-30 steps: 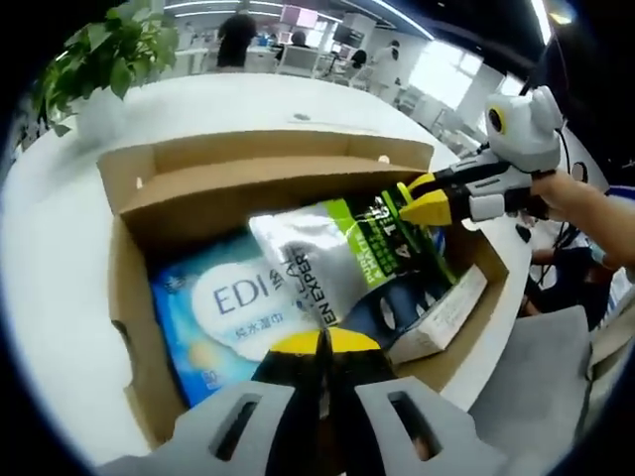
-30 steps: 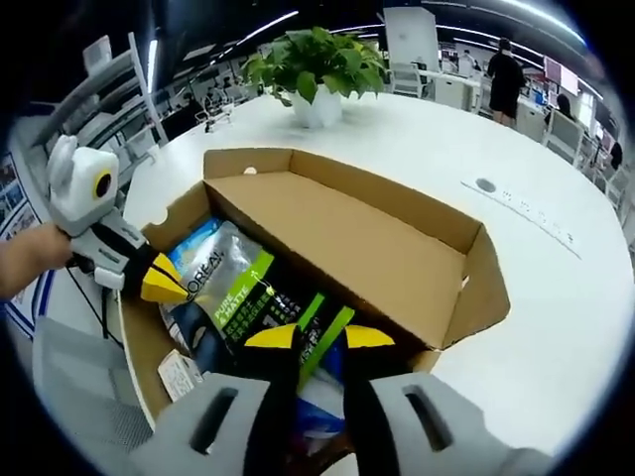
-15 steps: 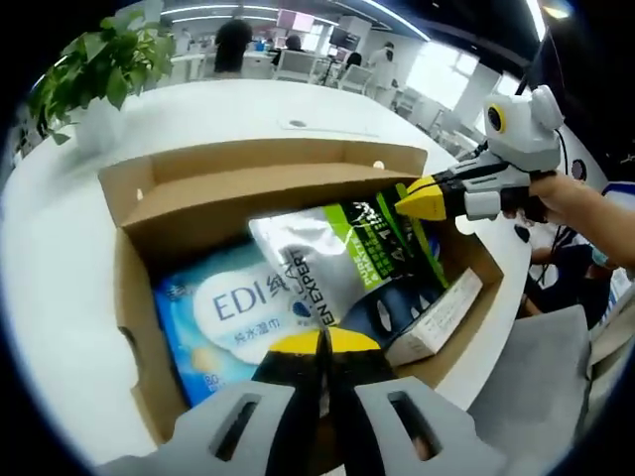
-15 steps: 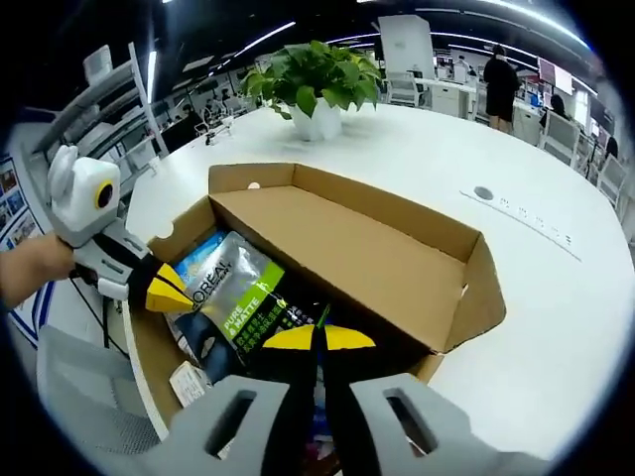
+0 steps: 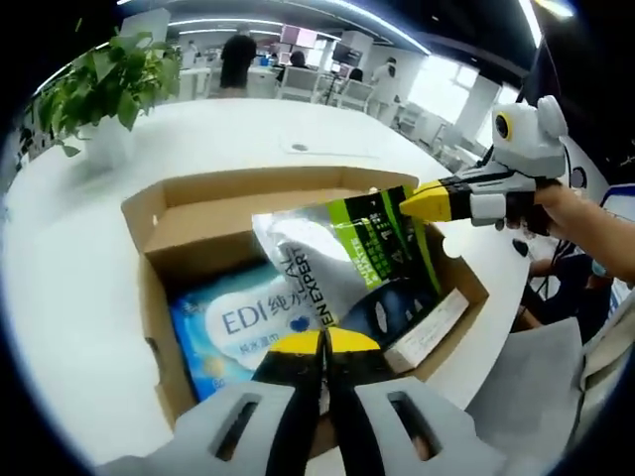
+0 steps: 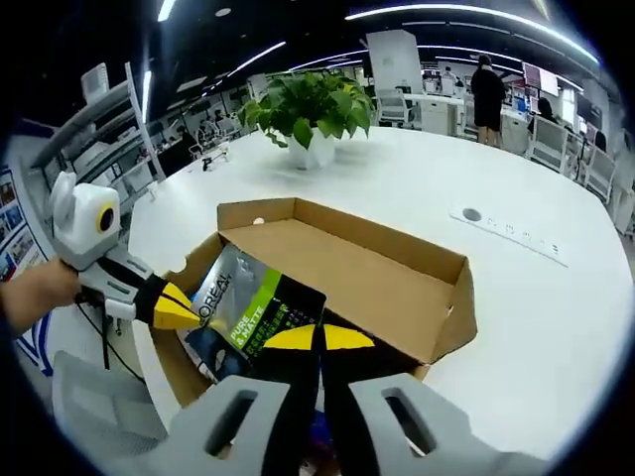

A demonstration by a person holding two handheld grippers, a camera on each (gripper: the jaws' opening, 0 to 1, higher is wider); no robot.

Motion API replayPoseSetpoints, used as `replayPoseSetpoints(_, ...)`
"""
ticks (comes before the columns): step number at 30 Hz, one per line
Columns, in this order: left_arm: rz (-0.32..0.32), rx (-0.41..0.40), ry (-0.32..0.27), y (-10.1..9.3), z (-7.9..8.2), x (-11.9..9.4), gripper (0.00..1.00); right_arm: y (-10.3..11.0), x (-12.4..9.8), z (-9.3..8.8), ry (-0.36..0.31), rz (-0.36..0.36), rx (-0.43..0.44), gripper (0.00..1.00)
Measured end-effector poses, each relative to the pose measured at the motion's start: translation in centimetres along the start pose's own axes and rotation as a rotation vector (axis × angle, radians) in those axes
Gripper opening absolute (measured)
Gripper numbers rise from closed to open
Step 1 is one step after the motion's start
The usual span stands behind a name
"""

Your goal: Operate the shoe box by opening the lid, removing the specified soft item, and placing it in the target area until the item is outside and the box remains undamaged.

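A silver, green and black soft pouch (image 5: 342, 263) (image 6: 253, 312) hangs tilted above the open cardboard shoe box (image 5: 159, 297) (image 6: 397, 297). My left gripper (image 5: 319, 342) is shut on the pouch's near edge; in the right gripper view it (image 6: 177, 307) comes in from the left at the pouch's corner. My right gripper (image 6: 317, 337) is shut on the opposite edge and appears as yellow tips (image 5: 432, 201) on the pouch's top corner. The box lid (image 6: 347, 253) stands open at the far side.
Inside the box lie a blue wipes pack (image 5: 248, 322), a dark pack (image 5: 397, 302) and a small white carton (image 5: 427, 332). The box rests on a white round table (image 6: 516, 297) with a potted plant (image 6: 308, 104) (image 5: 99, 89). A grey chair (image 5: 536, 387) stands beside the table.
The right gripper went from open to shut on the pouch. Both grippers then rose, and the pouch came up from lying in the box to hanging above it.
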State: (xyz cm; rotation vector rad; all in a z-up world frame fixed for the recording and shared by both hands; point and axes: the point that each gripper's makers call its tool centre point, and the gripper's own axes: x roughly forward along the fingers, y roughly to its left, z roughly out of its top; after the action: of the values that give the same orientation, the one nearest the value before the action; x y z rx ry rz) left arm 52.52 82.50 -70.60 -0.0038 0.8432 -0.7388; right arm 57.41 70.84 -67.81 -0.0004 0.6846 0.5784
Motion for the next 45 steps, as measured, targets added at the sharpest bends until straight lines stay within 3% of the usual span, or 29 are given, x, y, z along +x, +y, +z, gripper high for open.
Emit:
replayPoseSetpoints(10,0.02,0.036,-0.041,-2.7,2.5,-1.9,0.0,-0.2,-3.5,2.3,-0.063,-0.003,0.001,0.0)
replayPoseSetpoints(20,0.025,0.054,-0.063,-5.5,4.6,-2.3,0.0,-1.8,-6.7,2.4,-0.075,-0.009,-0.007,0.0)
replayPoseSetpoints(34,-0.002,0.097,-0.066,-9.8,7.2,0.8,0.0,-6.6,-10.5,2.0,-0.087,-0.049,0.018,0.0)
replayPoseSetpoints(45,-0.015,0.098,-0.065,-11.7,7.7,3.2,0.0,-9.5,-11.4,0.7,-0.078,-0.068,0.036,0.0)
